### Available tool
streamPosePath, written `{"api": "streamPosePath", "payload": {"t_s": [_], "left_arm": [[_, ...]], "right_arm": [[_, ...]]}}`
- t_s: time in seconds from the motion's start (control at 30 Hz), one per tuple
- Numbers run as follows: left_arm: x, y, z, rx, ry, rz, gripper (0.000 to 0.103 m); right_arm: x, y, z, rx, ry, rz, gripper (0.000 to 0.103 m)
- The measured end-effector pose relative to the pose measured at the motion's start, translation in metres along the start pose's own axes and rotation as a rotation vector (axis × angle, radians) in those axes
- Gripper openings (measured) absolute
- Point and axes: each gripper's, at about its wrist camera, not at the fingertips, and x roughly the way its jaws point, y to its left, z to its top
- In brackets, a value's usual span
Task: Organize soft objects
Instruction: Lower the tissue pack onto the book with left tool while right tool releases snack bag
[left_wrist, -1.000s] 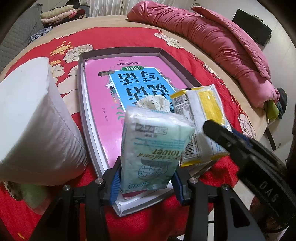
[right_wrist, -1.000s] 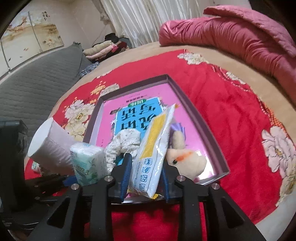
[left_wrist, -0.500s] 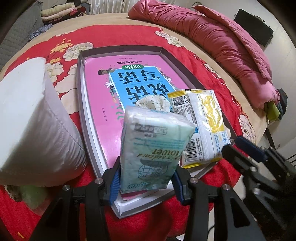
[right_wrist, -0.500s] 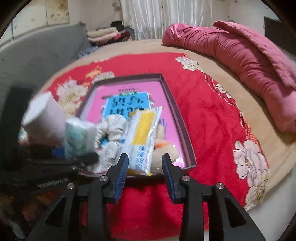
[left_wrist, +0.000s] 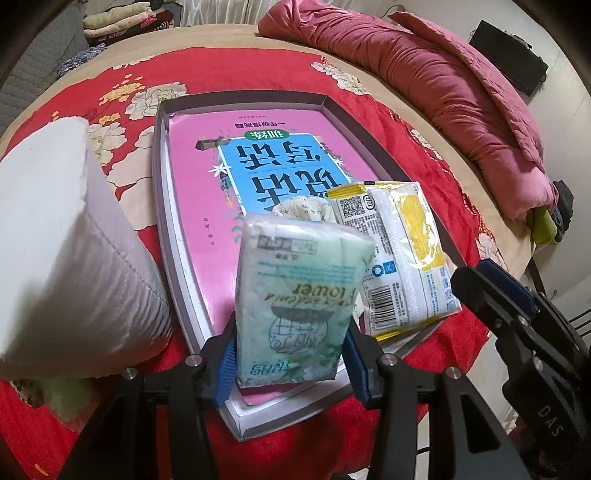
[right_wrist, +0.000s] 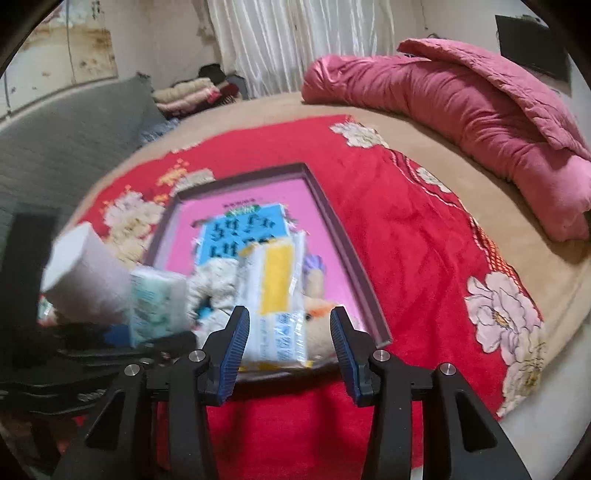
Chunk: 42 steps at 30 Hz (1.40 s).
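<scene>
Tray (left_wrist: 159, 192) sits on the red floral cover (left_wrist: 399, 125), holding a pink book (left_wrist: 207, 177). At the tray's near end, on the book: a yellow pack (left_wrist: 406, 254) lying flat, a floral cloth (left_wrist: 303, 208) and a plush toy (right_wrist: 325, 325). Left gripper (left_wrist: 291, 354) pinches a green tissue pack (left_wrist: 299, 295) upright over the tray's near edge. Right gripper (right_wrist: 290, 349) jaws opening, pads clear of the yellow pack. White roll (left_wrist: 62, 251) stands just off the tray's left side.
</scene>
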Motion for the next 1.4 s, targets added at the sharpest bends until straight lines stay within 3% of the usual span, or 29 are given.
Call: {"api": "streamPosePath", "payload": {"t_s": [0.2,0.57,1.0,1.17,1.4], "left_arm": [[-0.004,-0.003,0.000,0.011,-0.020,-0.012,0.056],[-0.014,-0.004,-0.003,0.028,-0.047,-0.031,0.057],[-0.046,-0.004,-0.014,0.050,-0.141,-0.090,0.061],[-0.051,-0.007,-0.015,0.064,-0.145,-0.151,0.061],[-0.033,-0.010,-0.012,0.062,-0.092,-0.154,0.064]], "right_arm": [[0.000,0.006,0.001,-0.002,0.009,0.015,0.048],[0.003,0.001,-0.002,0.023,0.027,-0.018,0.053],[-0.001,-0.005,-0.002,0.049,0.016,-0.023,0.054],[-0.003,-0.005,-0.002,0.038,0.009,-0.040,0.054],[-0.004,-0.008,-0.001,0.049,0.013,-0.038,0.054]]}}
